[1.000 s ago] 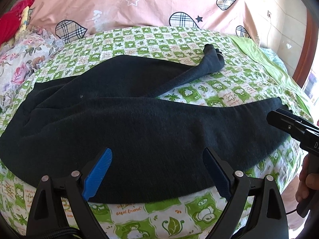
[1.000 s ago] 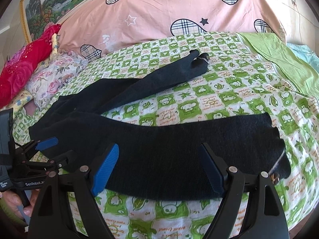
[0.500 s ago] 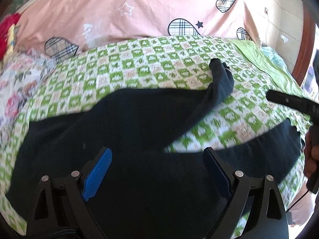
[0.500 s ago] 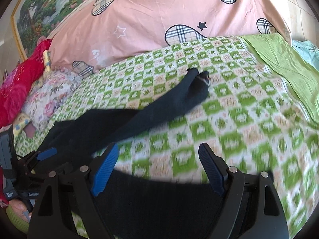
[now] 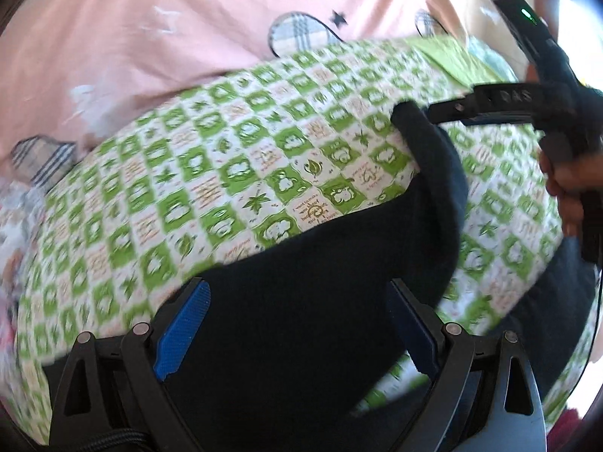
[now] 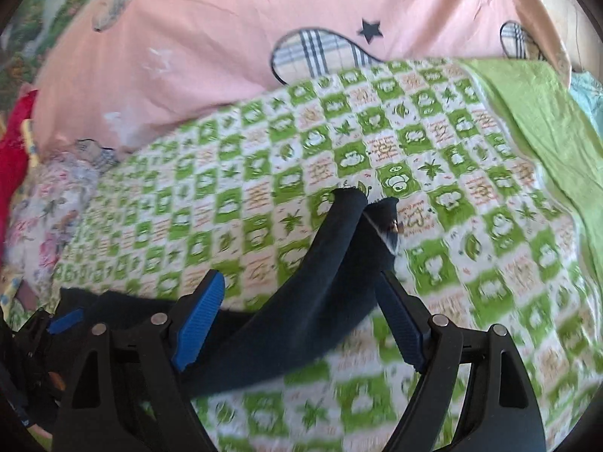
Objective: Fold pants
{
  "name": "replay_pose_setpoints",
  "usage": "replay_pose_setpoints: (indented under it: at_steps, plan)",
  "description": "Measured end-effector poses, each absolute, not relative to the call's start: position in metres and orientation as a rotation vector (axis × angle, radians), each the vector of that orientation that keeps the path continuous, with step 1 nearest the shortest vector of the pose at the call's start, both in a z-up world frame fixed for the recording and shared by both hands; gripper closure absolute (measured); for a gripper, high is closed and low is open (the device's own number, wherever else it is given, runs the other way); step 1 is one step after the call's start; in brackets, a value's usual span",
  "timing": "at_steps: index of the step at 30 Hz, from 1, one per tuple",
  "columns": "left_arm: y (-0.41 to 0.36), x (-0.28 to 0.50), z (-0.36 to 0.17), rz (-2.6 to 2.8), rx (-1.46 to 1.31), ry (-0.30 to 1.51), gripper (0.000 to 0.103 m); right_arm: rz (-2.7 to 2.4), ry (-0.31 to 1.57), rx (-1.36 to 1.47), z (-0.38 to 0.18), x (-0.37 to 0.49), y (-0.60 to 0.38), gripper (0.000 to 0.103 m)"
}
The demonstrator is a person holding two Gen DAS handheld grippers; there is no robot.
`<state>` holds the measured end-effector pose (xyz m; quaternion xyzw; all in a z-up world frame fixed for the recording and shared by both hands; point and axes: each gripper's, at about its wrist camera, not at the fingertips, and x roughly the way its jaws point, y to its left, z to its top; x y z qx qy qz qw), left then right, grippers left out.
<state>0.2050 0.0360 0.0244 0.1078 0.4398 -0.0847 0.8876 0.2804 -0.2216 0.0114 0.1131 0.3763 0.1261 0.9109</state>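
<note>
Dark navy pants [image 5: 301, 293] lie spread on a green-and-white checked bedsheet [image 5: 226, 158]. My left gripper [image 5: 297, 324] is open, low over the upper part of the far leg. My right gripper [image 6: 301, 320] is open, with the far leg [image 6: 324, 275] running between its fingers toward the cuff [image 6: 361, 207]. In the left wrist view the right gripper [image 5: 490, 105] shows from the side beside the cuff [image 5: 414, 120], held by a hand [image 5: 569, 184].
A pink duvet with plaid hearts [image 6: 264, 37] lies at the back. A lime green sheet [image 6: 539, 113] lies at right. Floral [image 6: 41, 218] and red [image 6: 11, 165] pillows are at left.
Both grippers moved forward across the bed, from the near leg to the far leg. The right gripper now reaches the far cuff. The views are motion-blurred.
</note>
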Motion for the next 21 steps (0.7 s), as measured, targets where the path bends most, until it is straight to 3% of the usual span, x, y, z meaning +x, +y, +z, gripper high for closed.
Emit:
replay_pose_setpoints:
  at_steps: [2,3,10,12,21]
  plan:
    - [0.038,0.224,0.017,-0.208,0.249,0.942,0.009,0.237,0.813,0.215,0.0,0.298,-0.22,0.024]
    - [0.041,0.235,0.012,-0.217,0.255,0.959,0.009,0.223,0.832,0.205,-0.008,0.306,-0.221,0.031]
    - [0.047,0.283,-0.016,-0.355,0.225,1.131,0.009,0.234,0.918,0.248,-0.042,0.326,-0.227,0.09]
    - [0.044,0.286,-0.021,-0.362,0.225,1.158,0.012,0.242,0.9,0.246,-0.04,0.317,-0.229,0.096]
    - [0.024,0.277,-0.009,-0.405,0.269,1.135,0.012,0.224,0.843,0.382,-0.023,0.211,-0.301,0.096]
